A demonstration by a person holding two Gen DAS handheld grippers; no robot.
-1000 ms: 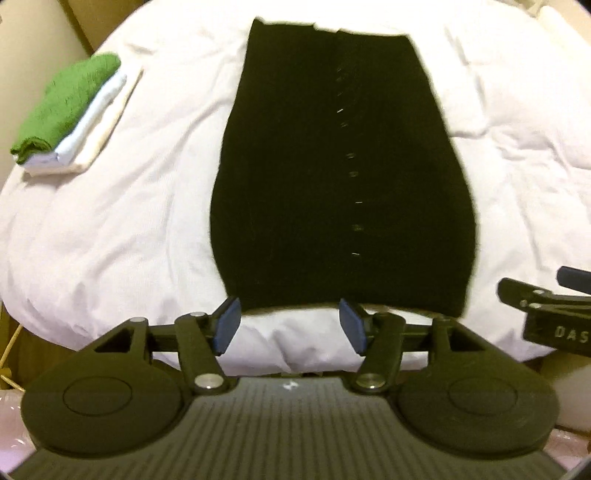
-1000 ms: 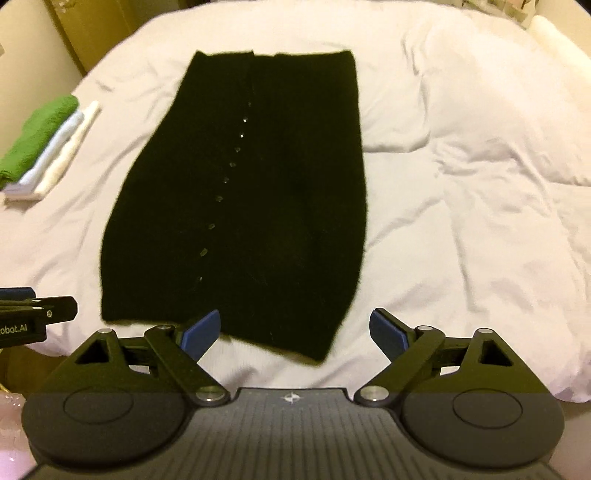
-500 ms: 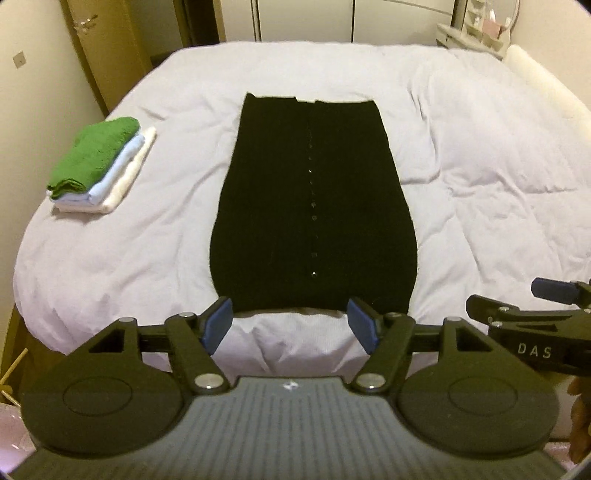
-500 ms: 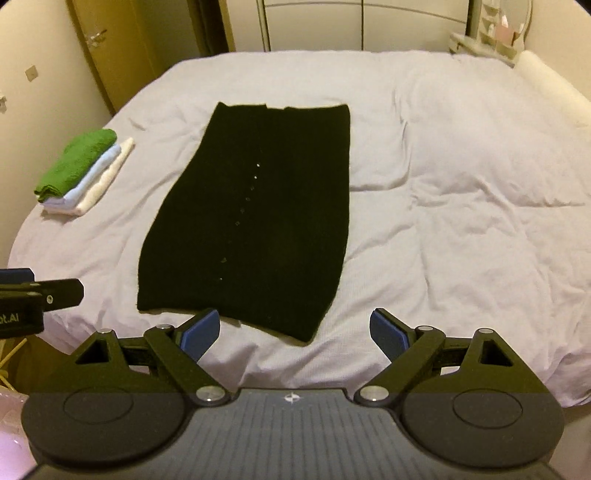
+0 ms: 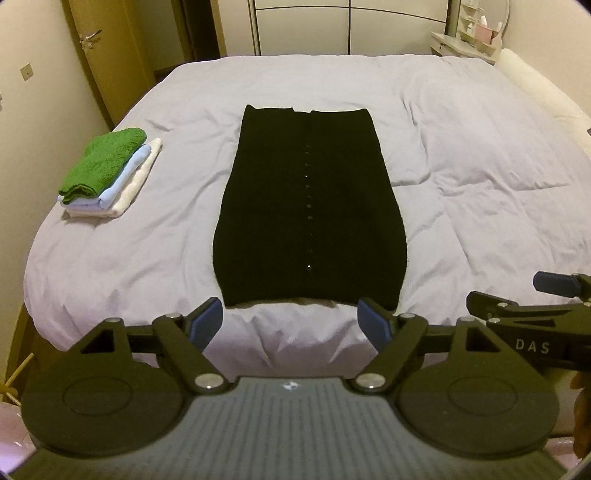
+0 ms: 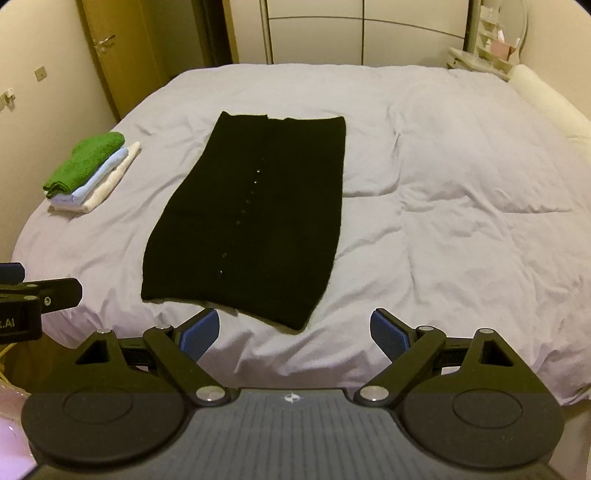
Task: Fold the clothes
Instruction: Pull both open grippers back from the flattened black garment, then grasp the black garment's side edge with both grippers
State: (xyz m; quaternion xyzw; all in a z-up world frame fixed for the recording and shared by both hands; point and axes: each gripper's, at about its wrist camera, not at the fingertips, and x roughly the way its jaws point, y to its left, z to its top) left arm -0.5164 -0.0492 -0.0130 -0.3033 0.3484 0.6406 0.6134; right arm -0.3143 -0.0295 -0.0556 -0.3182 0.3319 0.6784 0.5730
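A folded stack [image 5: 107, 173] is sitting at the bed's [image 5: 461, 166] left edge. The black garment [image 5: 310, 206] (buttoned) is lying flat mid-bed. The left gripper [image 5: 290, 323], jaws just opening, and the right gripper [image 6: 294, 332] are hovering apart, empty.

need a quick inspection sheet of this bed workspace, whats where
surface: bed with a rumpled pale quilt.
job's things: black garment lies flat along the middle, a row of buttons down it, near edge close to the foot of the bed. Folded stack near the left edge: green on top, light blue, then white.
clutter: nothing seen on the bed.
grippers: left gripper open, its jaws have just been opening, nothing between them; right gripper open and empty. Both hang above the foot of the bed, clear of the garment.
cables: a thin yellowish line at the lower left, cannot tell what it is.
surroundings: wooden door, white wardrobe, shelf with small items.
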